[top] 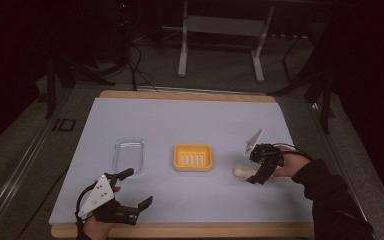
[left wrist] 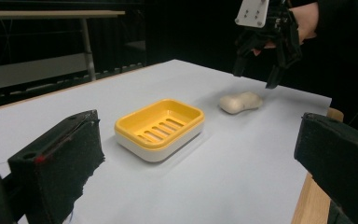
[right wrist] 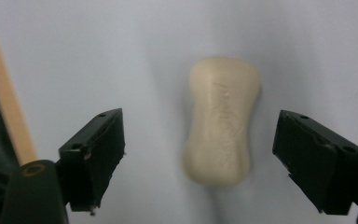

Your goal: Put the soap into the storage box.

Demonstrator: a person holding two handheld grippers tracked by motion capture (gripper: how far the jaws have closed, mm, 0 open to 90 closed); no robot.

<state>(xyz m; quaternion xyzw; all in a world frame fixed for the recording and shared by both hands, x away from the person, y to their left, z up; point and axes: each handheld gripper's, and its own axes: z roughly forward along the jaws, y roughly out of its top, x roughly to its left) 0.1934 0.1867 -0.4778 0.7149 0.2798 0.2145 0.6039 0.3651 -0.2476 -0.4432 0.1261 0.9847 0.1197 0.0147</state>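
The right gripper [right wrist: 198,163] is hovering wide open and empty astride the soap bar [right wrist: 223,121] lying on the white sheet [right wrist: 121,46] beside the yellow dish [top: 193,157], and an off-centre squeeze risks squirting it sideways

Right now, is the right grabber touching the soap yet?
Apart. In the right gripper view, the right gripper is open, and white table shows between each black jaw and the soap. The left gripper view shows it hanging above the soap too.
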